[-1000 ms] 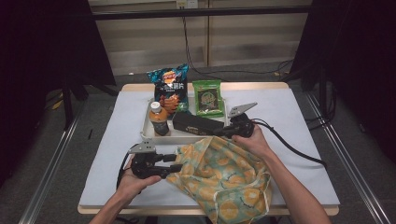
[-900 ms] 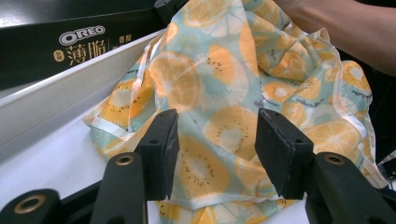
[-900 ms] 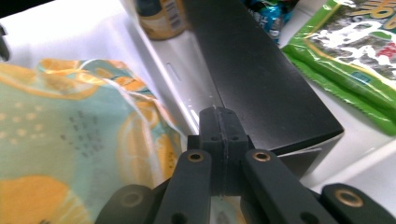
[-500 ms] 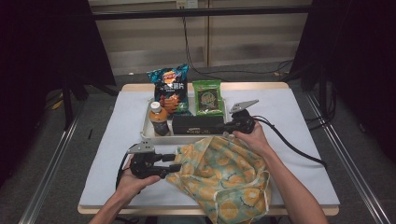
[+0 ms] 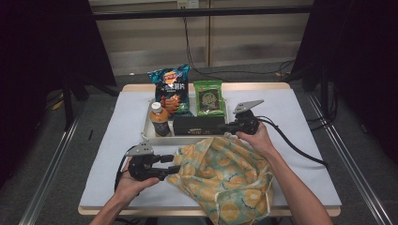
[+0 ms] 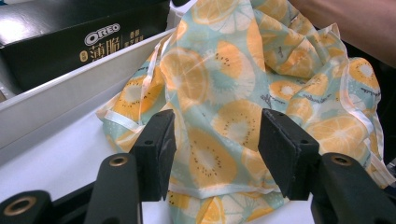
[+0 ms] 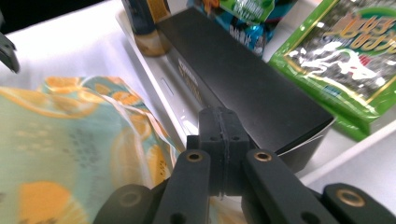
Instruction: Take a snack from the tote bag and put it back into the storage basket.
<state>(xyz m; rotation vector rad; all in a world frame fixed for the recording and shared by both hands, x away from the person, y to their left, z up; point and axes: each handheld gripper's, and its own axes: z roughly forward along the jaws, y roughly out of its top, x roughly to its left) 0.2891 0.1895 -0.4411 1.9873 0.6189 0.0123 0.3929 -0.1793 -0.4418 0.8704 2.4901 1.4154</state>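
A fabric bag (image 5: 225, 173) printed with orange slices lies on the white table cover near the front edge. My left gripper (image 5: 171, 164) lies at the bag's left corner. Its jaws have just been opening and stand apart (image 6: 222, 149), with bag fabric (image 6: 224, 93) between them and not pinched. My right gripper (image 5: 227, 129) is at the bag's far edge, beside the tray. Its jaws (image 7: 224, 135) are pressed together, and a thin edge of the bag (image 7: 70, 140) appears caught in them.
A white tray (image 5: 150, 136) at the table's middle holds a black Oreo box (image 5: 199, 125), a bottle (image 5: 159, 119), a blue chips bag (image 5: 171, 86) and a green snack packet (image 5: 209, 97). A cable (image 5: 291, 145) trails to the right.
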